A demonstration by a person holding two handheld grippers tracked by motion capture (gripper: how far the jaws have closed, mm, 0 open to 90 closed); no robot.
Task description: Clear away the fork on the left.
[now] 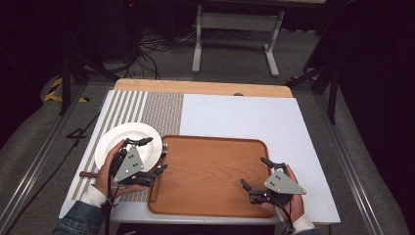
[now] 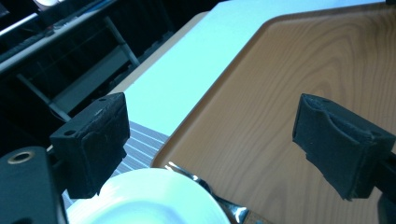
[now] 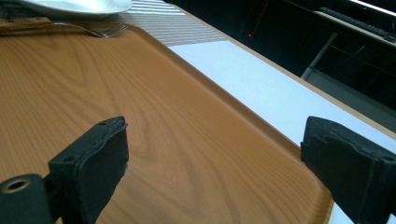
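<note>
A wooden tray (image 1: pixel 210 171) lies at the table's front, with a white plate (image 1: pixel 125 142) on the striped placemat (image 1: pixel 161 112) to its left. A fork (image 1: pixel 164 148) rests along the tray's left rim, tines pointing away; it lies low between the jaws as the fork (image 2: pixel 196 177) in the left gripper view. My left gripper (image 1: pixel 155 155) hovers open over the plate's right edge and the fork, gripping nothing. My right gripper (image 1: pixel 254 171) stands open above the tray's front right corner, empty. Plate (image 3: pixel 79 5) and fork (image 3: pixel 105 31) lie far off in the right gripper view.
A brown handle (image 1: pixel 87 174) sticks out on the placemat left of my left hand, its other end hidden. White board (image 1: pixel 244 115) covers the table behind and right of the tray. A metal stand (image 1: pixel 235 39) and cables are on the floor beyond.
</note>
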